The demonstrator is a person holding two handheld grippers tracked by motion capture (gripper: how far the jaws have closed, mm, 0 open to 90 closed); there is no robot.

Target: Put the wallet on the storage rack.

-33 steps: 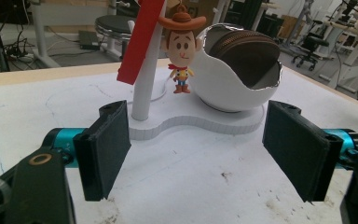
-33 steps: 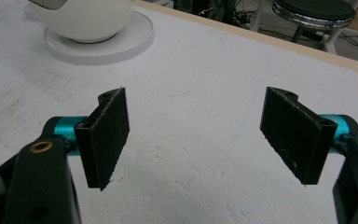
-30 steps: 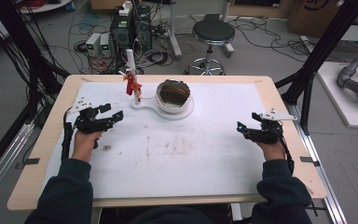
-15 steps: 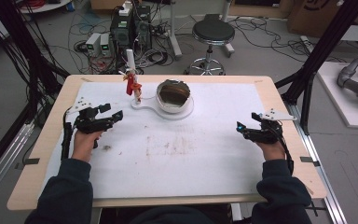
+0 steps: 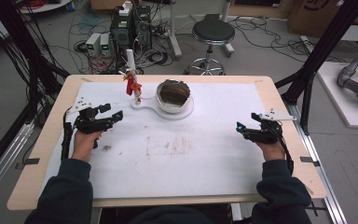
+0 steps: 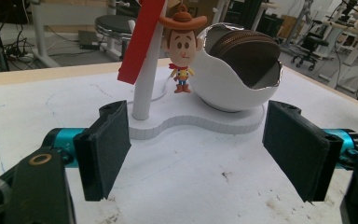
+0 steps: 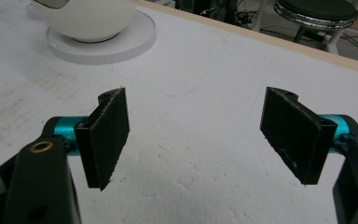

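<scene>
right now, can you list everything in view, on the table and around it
table: 1, light wood with a white sheet over it, centre
stand base: 1, white, flat, far middle of the table
egg-shaped bowl: 1, white with a jagged rim, on the base
zipped pouch: 1, brown, inside the bowl
post: 1, white with a red tag, upright on the base, left of the bowl
cowboy figure: 1, brown hat, hanging by the post
stool: 1, black seat, on the floor beyond the table
left gripper: 1, black, open, empty, left side
right gripper: 1, black, open, empty, right side
</scene>
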